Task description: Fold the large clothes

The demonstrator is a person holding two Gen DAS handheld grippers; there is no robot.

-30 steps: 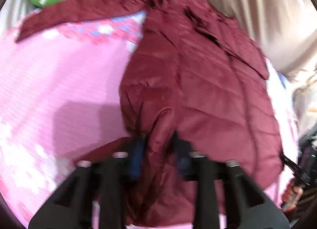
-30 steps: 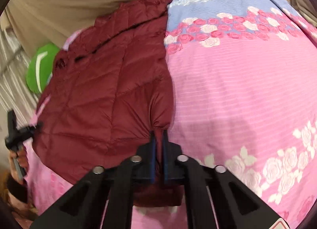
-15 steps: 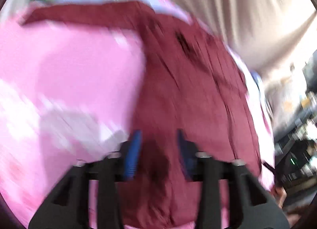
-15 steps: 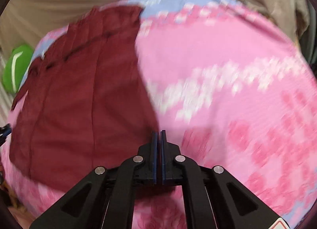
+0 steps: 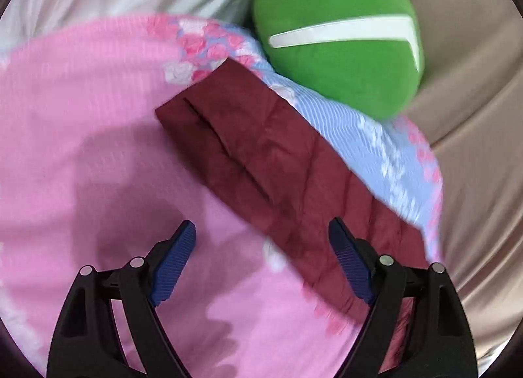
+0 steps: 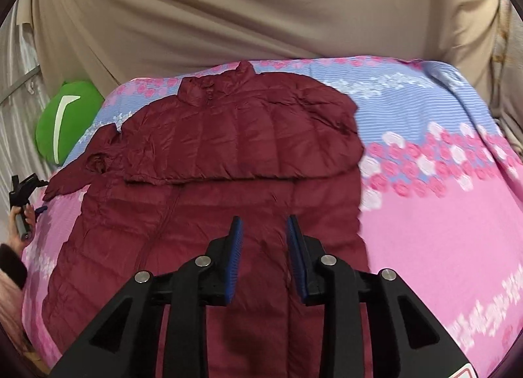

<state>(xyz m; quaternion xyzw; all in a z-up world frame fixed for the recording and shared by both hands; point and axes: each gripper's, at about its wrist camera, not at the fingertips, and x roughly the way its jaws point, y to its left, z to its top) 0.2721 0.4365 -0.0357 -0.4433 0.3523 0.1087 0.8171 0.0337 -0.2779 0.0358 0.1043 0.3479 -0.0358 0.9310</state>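
Hovering over the bed, both grippers hold nothing. The left gripper [image 5: 261,260] has its fingers [image 5: 173,263] spread wide, released, above the pink part of the bedspread [image 5: 81,116], with one sleeve [image 5: 278,175] of the jacket running diagonally from the far left past its right finger. In the right wrist view this gripper [image 6: 21,191] shows small at the far left edge of the bed, a hand [image 6: 24,217] wrapped around its handle, just beside the sleeve's cuff.

The right gripper [image 6: 264,257] hangs over the near part of the jacket [image 6: 228,181], its blue pads [image 6: 233,257] parted with a clear gap between them, gripping no cloth.

That maroon quilted jacket lies flat on the bedspread, collar at the far side. Its right sleeve is folded across the chest, and the left sleeve stretches out toward the left edge.

No containers are here. The bedspread is pink nearby with rose bands and a blue striped strip at the far side. A green round cushion [image 5: 340,31] with a white mark sits at the far left corner, touching the bedspread's edge. Beige drapes [image 6: 261,18] hang behind the bed.
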